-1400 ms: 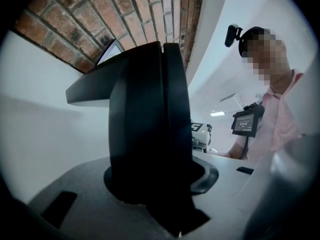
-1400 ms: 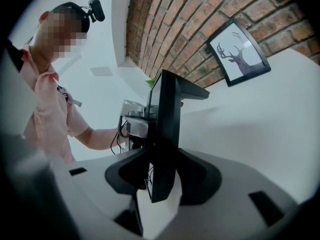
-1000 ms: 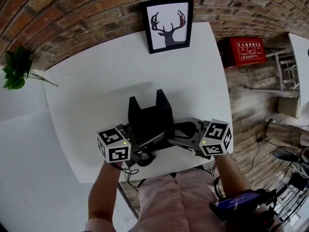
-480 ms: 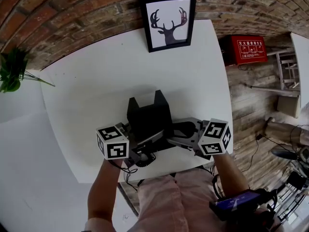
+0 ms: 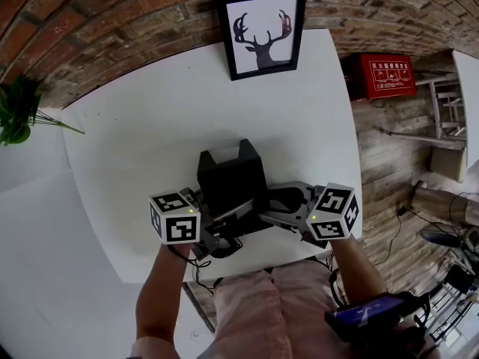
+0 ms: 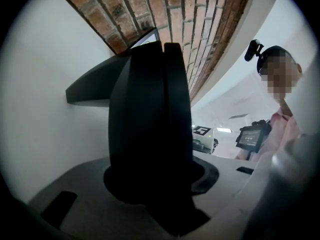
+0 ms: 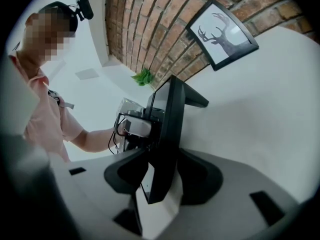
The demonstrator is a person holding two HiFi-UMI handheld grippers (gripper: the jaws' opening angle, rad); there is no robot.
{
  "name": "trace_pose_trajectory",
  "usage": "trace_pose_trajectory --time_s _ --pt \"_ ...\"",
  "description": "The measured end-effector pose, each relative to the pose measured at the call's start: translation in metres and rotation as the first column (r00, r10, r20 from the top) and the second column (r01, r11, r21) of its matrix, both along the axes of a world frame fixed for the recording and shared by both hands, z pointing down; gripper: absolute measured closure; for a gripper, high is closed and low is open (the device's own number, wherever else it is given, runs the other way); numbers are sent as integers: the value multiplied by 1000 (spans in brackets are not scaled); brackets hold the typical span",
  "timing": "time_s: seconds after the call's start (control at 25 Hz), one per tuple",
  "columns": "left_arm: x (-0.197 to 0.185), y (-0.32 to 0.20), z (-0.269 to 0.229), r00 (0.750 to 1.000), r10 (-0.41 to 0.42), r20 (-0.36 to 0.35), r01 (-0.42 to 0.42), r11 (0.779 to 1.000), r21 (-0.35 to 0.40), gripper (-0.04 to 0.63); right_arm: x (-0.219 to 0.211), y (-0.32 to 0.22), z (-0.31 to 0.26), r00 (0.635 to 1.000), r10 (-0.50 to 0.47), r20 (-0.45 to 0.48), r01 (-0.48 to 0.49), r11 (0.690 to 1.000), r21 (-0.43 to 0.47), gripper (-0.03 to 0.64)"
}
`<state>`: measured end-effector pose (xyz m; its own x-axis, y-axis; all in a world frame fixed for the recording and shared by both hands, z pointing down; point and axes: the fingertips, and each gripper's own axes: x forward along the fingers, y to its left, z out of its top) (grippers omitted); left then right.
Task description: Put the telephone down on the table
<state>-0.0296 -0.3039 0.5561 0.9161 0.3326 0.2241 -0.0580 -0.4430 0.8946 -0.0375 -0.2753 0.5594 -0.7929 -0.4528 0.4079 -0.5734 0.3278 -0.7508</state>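
Observation:
A black telephone [image 5: 230,174] stands near the front edge of the white table [image 5: 142,133], held between both grippers. My left gripper [image 5: 227,218] is shut on its left side, and in the left gripper view the telephone [image 6: 150,109] fills the space between the jaws of my left gripper [image 6: 155,186]. My right gripper [image 5: 271,214] has the telephone's thin right edge [image 7: 167,119] between its pads; the jaws of my right gripper [image 7: 162,176] have just been opening a little, and the pads still lie against the edge. The telephone's underside is hidden.
A framed deer picture [image 5: 261,32] leans on the brick wall at the table's far edge. A green plant [image 5: 16,111] is at the far left. A red box [image 5: 385,77] sits on the wooden floor to the right. The table's front edge is just under the grippers.
My left gripper has rolled slightly about its own line while staying on the telephone. The telephone and my right gripper stay in about the same place.

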Motion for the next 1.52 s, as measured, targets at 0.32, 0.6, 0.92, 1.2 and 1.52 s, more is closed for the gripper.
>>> trace_pose_trajectory --time_s 0.32,0.6,0.92,1.2,1.52 --pt "0 -1 5 998 -8 58 5 999 37 402 -1 1 5 999 -13 -32 12 1000 -27 436" --pt "0 -4 7 992 -50 114 43 997 63 283 -2 1 6 999 -12 -36 10 999 -33 442" --pt "-7 -6 12 979 -96 181 76 991 110 169 -5 0 6 999 1 -41 -2 1000 -31 446" --pt "-16 -7 15 968 -108 225 74 985 155 187 -6 -1 4 999 6 -43 -7 1000 -24 447" --pt "-49 -30 18 934 -179 310 110 968 227 166 -5 -1 4 999 23 -44 -23 1000 -13 448"
